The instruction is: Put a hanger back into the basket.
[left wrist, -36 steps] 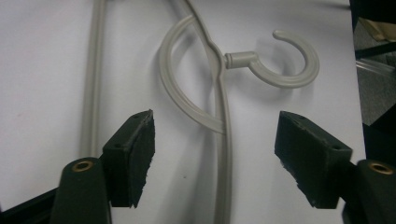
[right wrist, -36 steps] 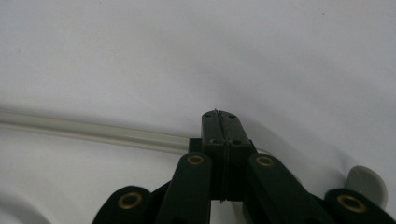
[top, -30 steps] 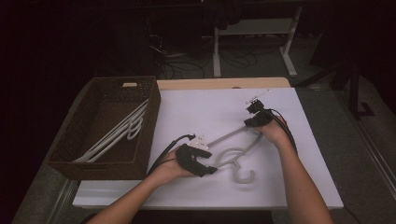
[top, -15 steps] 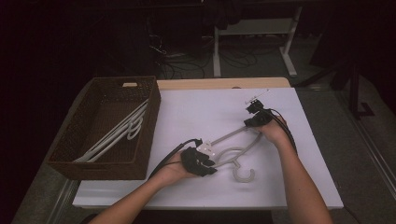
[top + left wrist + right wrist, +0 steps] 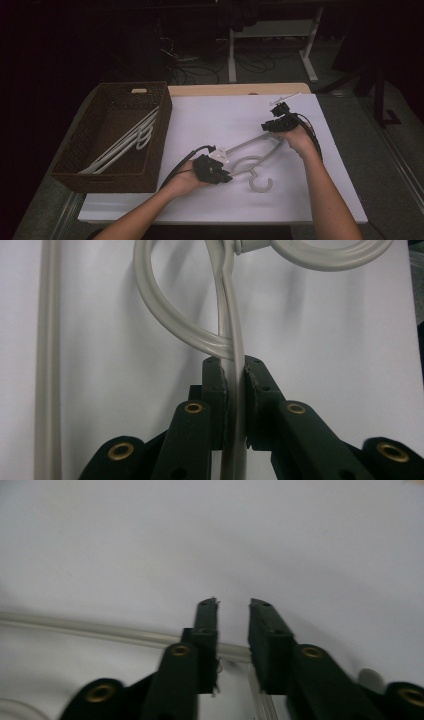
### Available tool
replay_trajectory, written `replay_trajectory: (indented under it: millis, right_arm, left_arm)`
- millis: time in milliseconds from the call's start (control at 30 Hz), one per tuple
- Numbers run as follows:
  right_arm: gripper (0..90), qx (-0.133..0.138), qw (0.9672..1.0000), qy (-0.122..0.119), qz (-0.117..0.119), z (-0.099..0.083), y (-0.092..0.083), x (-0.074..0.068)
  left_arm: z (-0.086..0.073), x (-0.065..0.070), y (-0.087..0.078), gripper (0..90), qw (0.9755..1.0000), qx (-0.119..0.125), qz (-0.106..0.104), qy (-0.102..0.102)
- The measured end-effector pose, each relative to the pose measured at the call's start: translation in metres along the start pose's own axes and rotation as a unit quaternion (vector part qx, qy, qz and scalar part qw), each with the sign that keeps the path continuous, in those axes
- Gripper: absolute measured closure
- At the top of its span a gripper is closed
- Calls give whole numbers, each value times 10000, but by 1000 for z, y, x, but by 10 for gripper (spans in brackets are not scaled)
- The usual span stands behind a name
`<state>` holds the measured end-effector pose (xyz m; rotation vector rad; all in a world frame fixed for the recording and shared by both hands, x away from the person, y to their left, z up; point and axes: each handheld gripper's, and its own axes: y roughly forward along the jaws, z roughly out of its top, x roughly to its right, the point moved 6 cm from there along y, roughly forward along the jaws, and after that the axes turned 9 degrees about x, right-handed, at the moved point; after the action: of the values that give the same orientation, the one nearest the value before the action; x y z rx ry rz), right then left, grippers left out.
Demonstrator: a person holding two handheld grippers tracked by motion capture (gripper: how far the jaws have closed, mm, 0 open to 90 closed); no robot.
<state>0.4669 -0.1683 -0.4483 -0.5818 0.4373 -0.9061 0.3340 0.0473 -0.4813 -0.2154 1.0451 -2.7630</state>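
Note:
A pale grey plastic hanger (image 5: 250, 145) lies on the white table sheet (image 5: 210, 120), its hook (image 5: 261, 185) pointing toward the person. My left gripper (image 5: 222, 172) is shut on the hanger's thin arm (image 5: 231, 315) just below the loop at its neck. Its jaws pinch the strip from both sides (image 5: 235, 375). My right gripper (image 5: 272, 125) is at the hanger's far end. In the right gripper view its jaws (image 5: 234, 605) stand slightly apart, and the hanger's rod (image 5: 100, 629) runs across behind them near their base.
A dark wicker basket (image 5: 165, 125) stands at the left of the table with several white hangers (image 5: 125, 142) lying inside. A small white object (image 5: 285, 97) rests near the sheet's far edge. Table legs and cables are on the dark floor beyond.
The left hand has edged slightly to the right along the hanger. The right hand and the hanger have stayed about where they were.

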Motion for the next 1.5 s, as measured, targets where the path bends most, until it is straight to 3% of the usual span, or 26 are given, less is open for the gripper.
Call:
replay_trajectory:
  millis: [100, 267, 567, 700, 867, 1033, 1067, 1133, 1333, 1500]
  right_arm:
    - [569, 301, 9995, 37, 59, 6, -23, -4]
    - [505, 537, 9984, -68, 155, 7, -58, -12]
    - [377, 924, 9954, -193, 148, -12, -93, -25]
    - [344, 1049, 9941, -181, 217, -22, -104, -32]
    - [310, 1061, 9935, -208, 344, -37, -106, -41]
    - [272, 1027, 9937, -221, 399, -52, -101, -51]
    - [272, 1027, 9937, -221, 399, -52, -101, -51]
    - [243, 984, 9939, -248, 435, -58, -98, -56]
    - [225, 1033, 9929, -255, 531, -68, -92, -63]
    - [212, 967, 9933, -297, 562, -71, -86, -68]
  left_arm:
    - [4, -2, -7, 820, 9999, 69, 39, -91]
    - [12, -7, -20, 820, 9994, 110, 184, -256]
    - [34, -18, -55, 820, 9968, 217, 482, -595]
    - [47, -25, -74, 820, 9954, 376, 599, -640]
    - [62, -29, -95, 820, 9933, 601, 665, -735]
    - [73, -33, -125, 819, 9918, 729, 786, -694]
    - [73, -33, -125, 820, 9918, 729, 786, -694]
    - [77, -38, -147, 820, 9904, 802, 890, -684]
    - [75, -50, -194, 820, 9869, 924, 1110, -719]
    - [62, -64, -231, 820, 9826, 969, 1400, -748]
